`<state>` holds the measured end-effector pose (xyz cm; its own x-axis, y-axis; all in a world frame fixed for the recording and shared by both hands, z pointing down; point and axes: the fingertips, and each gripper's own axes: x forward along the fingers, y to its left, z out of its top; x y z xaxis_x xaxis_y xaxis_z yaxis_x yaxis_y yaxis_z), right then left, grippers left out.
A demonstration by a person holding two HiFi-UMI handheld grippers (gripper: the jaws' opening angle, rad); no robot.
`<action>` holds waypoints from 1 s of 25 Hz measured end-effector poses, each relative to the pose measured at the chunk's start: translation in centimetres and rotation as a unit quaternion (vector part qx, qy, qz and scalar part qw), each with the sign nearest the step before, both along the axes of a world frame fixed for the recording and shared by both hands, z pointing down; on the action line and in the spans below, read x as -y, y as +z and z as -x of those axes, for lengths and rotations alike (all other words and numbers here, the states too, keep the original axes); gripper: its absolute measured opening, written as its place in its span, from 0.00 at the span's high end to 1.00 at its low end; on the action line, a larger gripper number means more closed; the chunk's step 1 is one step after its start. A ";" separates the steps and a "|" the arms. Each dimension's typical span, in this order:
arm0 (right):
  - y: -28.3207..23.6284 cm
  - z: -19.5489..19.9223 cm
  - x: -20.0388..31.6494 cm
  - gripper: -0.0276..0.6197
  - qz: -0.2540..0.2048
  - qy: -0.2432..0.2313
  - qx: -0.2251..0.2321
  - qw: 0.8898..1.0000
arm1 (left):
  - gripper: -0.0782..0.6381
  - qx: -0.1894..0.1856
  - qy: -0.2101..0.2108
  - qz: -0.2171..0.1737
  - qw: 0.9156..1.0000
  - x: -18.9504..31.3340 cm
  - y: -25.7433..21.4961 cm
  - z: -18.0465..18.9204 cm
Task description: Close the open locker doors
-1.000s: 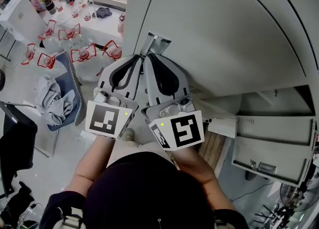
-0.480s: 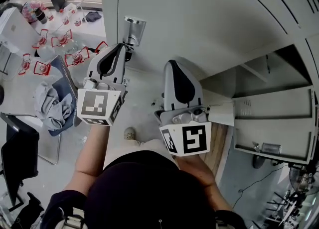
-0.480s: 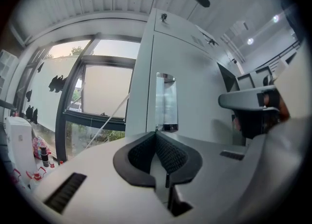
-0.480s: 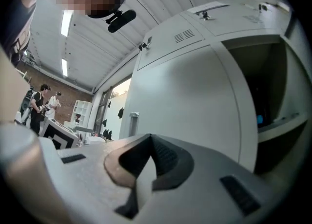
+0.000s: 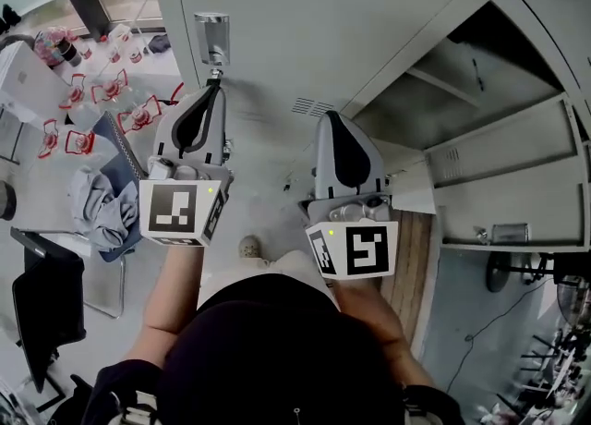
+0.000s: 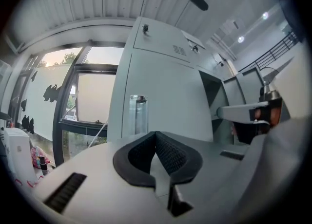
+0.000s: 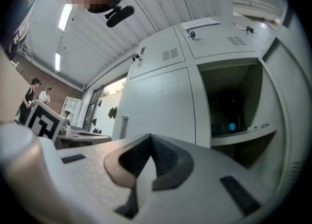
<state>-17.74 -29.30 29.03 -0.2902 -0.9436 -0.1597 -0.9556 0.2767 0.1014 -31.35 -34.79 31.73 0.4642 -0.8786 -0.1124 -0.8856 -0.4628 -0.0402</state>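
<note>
Though the left tool (image 5: 215, 89) and right tool (image 5: 332, 117) are clenched empty — an open locker (image 7: 228, 91), something blue (image 7: 231, 126) on its shelf (image 7: 243, 133).

A: I hold my left gripper (image 5: 213, 91) forward, jaws pressed together, nothing between them.
B: And your right gripper (image 5: 333, 120)?
A: Likewise closed and empty, apart from it; bare forearms (image 5: 172, 283) below.

Pale grey locker doors (image 5: 351, 26), white left gripper (image 5: 215, 86) and right gripper (image 5: 333, 118) with black fingers (image 5: 192, 126), black-and-white square-patterned marker cubes (image 5: 178, 212), red-handled clear jugs (image 5: 138, 116) far left
</note>
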 end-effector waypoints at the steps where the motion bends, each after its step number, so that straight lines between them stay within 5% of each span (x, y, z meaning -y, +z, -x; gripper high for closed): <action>1: 0.0 -0.3 -0.4 0.96 -0.001 0.001 0.001 1.000 | 0.89 -0.004 0.004 -0.003 1.000 -0.9 -0.3 -0.5; 13: 0.0 -6.1 -6.7 0.96 -0.007 -0.006 0.011 1.000 | 0.89 -0.013 0.013 -0.020 1.000 -10.0 -2.5 -7.1; 25: -1.6 -18.6 -14.9 0.96 -0.012 -0.026 0.022 0.999 | 0.89 -0.016 0.026 -0.029 0.999 -19.2 -4.1 -21.8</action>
<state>0.90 -14.39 27.48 -0.3305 -0.9232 -0.1958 -0.9438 0.3237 0.0670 -9.50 -15.57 27.63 0.5051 -0.8445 -0.1782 -0.8613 -0.5064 -0.0415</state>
